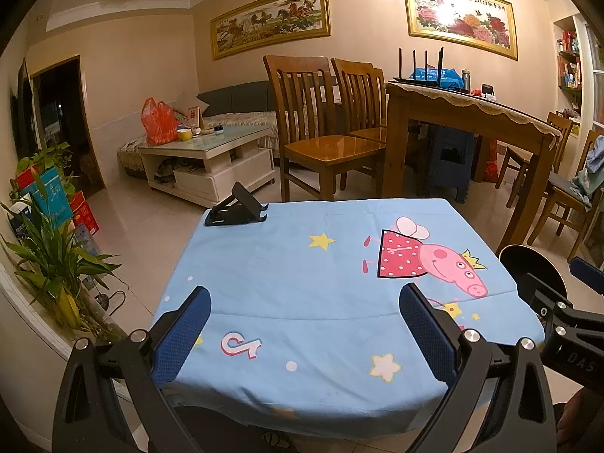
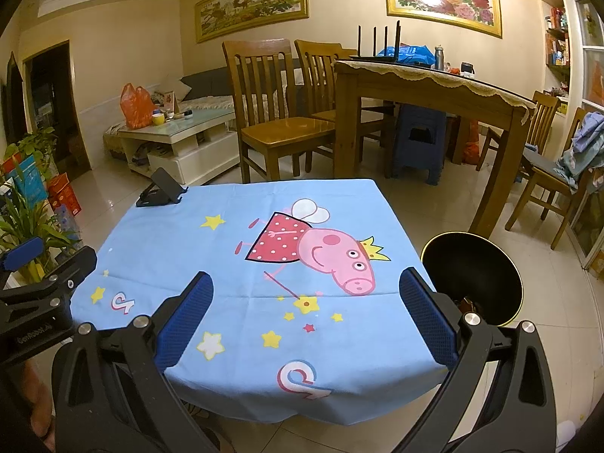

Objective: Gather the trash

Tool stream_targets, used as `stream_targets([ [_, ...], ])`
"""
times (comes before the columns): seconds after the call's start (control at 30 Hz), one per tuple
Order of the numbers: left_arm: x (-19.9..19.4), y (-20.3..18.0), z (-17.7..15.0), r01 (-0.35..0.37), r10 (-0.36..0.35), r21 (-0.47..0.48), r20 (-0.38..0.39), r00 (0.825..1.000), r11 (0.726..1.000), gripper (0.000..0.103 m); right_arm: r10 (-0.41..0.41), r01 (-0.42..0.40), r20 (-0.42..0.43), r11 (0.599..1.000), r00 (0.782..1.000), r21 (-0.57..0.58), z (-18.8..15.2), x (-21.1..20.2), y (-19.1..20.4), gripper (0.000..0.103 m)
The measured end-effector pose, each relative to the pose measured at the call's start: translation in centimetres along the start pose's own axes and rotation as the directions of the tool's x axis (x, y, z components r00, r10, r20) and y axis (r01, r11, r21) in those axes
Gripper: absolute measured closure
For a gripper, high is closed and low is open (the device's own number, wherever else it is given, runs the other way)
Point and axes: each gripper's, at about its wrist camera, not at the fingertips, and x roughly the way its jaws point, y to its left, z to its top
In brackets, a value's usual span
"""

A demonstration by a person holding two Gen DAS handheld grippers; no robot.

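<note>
Living room, tiled floor point(image 1: 143, 204). Low table under blue cartoon cloth point(image 1: 302, 264). Dining table point(image 1: 468, 113), chairs point(image 1: 321, 139) behind. Black bin point(image 2: 472, 275) just beside the cloth's right edge. Phone stand point(image 1: 236, 207) at far-left corner. Left gripper point(image 1: 304, 334) and right gripper point(image 2: 305, 319) spread wide, holding nothing.

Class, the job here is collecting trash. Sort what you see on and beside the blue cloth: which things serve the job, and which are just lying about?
Belongs to the job:
- black bin, on the floor right of the table, something small inside
- left tongs, open
- right tongs, open

Just lying about:
- black phone stand, far left corner
- cartoon pig tablecloth; no loose trash visible on it
</note>
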Motion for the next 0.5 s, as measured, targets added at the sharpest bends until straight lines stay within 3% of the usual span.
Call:
stream_targets([
  [0.5,0.01,0.08,0.04,-0.001,0.001,0.0,0.0,1.0,1.0,0.006,0.002,-0.002,0.0,1.0,1.0,0.001,-0.02,-0.05,0.09,0.006],
])
